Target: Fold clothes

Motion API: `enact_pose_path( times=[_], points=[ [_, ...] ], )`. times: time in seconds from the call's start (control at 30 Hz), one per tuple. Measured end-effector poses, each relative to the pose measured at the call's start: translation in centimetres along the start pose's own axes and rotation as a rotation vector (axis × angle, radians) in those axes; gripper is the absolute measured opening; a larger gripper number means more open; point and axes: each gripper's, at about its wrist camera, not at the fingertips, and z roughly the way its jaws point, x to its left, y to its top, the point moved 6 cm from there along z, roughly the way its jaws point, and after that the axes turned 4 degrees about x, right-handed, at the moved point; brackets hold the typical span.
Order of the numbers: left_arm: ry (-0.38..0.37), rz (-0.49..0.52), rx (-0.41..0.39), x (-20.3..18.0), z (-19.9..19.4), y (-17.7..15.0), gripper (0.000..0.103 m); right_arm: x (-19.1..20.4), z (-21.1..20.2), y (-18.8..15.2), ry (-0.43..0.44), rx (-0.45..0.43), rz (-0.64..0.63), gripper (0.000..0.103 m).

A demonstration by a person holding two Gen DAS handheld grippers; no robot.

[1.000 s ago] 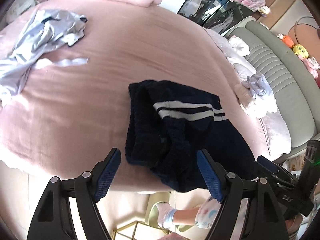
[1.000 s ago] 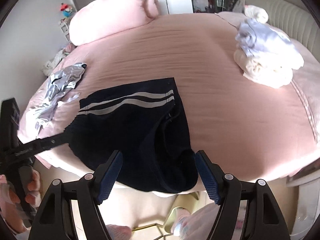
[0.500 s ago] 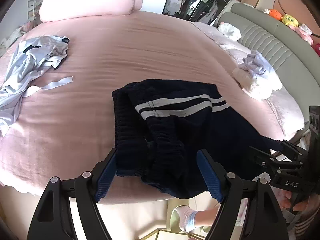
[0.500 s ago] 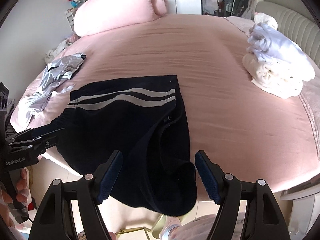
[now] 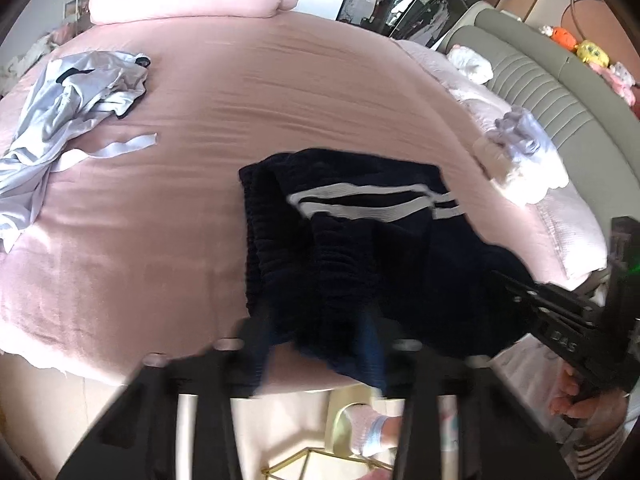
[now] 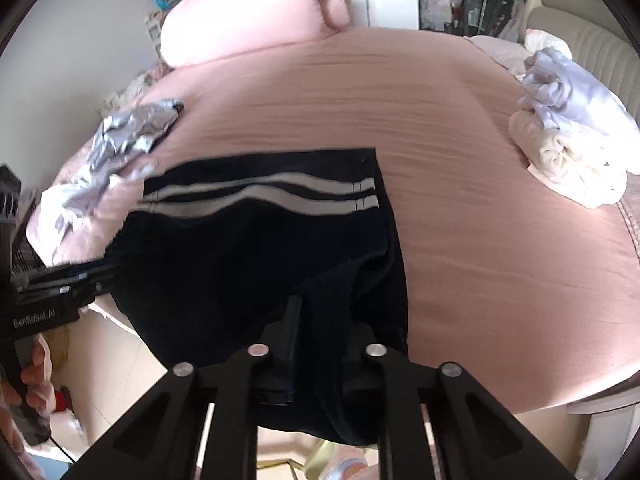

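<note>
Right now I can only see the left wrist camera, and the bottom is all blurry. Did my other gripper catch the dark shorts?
Observer: In the right wrist view, the right gripper has its jaws closing with a fold of the navy shorts between them, at the edge hanging off the bed.
Operator: And my left one?
Observer: Seen from that side, the left gripper is closing too, with the shorts' gathered end between its jaws.
Operator: Is the far part flat?
Observer: Yes, the striped leg lies flat on the bed and ends in a square corner.
</note>
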Motion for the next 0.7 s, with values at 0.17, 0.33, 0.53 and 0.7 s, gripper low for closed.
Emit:
enact_pose_path(
  times=[0.17, 0.33, 0.53, 0.7],
  points=[
    [-0.005, -0.020, 0.038, -0.6, -0.2, 0.0, 0.024, -1.1, -0.5, 0.2, 0.037, -0.007, 0.068, 0.011],
    [-0.053, -0.046, 0.049, -0.7, -0.8, 0.0, 0.024, -1.7, -1.3, 0.1, 0.019, -0.021, 0.081, 0.011],
    [-0.081, -0.091, 0.083, -0.3, -0.7, -0.2, 0.024, -2.9, -1.7, 0.0, 0.025, -0.015, 0.108, 0.010],
    [-0.054, -0.092, 0.063, 0.1, -0.9, 0.1, 0.024, -2.9, -1.4, -0.2, 0.020, 0.006, 0.101, 0.010]
  ],
)
